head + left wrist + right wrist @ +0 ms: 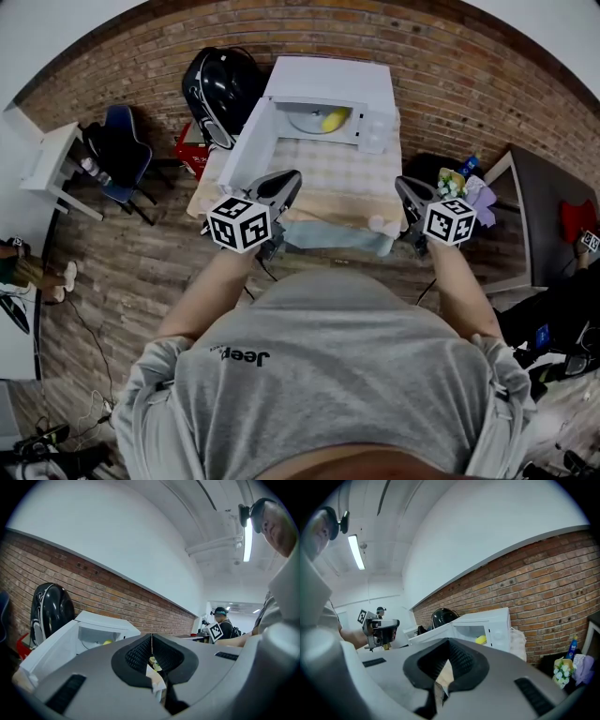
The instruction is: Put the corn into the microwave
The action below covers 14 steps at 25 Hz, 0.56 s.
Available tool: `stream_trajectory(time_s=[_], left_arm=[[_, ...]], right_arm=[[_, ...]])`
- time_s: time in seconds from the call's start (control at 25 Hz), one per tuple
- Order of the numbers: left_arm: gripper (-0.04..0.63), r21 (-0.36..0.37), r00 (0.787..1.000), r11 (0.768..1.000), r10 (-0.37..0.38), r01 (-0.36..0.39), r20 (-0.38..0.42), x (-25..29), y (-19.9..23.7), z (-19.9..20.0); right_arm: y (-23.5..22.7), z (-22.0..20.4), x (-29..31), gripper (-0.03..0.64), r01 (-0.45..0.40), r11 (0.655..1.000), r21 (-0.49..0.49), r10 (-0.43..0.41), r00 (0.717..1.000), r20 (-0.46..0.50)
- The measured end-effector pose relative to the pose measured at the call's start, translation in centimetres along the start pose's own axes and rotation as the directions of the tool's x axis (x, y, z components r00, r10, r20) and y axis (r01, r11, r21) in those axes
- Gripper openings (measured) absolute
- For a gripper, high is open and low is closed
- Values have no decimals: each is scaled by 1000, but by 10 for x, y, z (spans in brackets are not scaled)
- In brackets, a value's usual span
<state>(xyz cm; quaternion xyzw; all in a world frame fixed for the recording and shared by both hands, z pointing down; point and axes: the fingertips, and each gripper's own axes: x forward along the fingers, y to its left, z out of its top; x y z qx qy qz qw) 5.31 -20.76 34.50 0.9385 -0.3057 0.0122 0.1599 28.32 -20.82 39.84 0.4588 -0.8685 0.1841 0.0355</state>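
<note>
Right at the table [337, 178] edge, left tongs [289, 180] and right tongs [405, 189] hang shut.

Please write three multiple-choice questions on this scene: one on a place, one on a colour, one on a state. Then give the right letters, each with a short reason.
1. Where is the corn?
A. On top of the microwave
B. Inside the microwave
C. Behind the microwave

2. What colour is the chair at the left of the head view?
A. Blue
B. Yellow
C. White

3. In what state is the microwave door?
A. Shut
B. Taken off
C. Open, swung out to the left

Answers:
1 B: the yellow cob lies inside the lit cavity.
2 A: the chair's back and seat are blue.
3 C: the door stands out at the left and the cavity is in plain view.
</note>
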Motion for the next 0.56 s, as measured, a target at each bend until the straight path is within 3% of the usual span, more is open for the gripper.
stream_trajectory(time_s=[0.56], left_arm=[[23,-20,1000,1000,9,-9,9,-10,-2,-6]], right_arm=[[10,-6,-5,17,-8,1000,-13,8,1000,-8]])
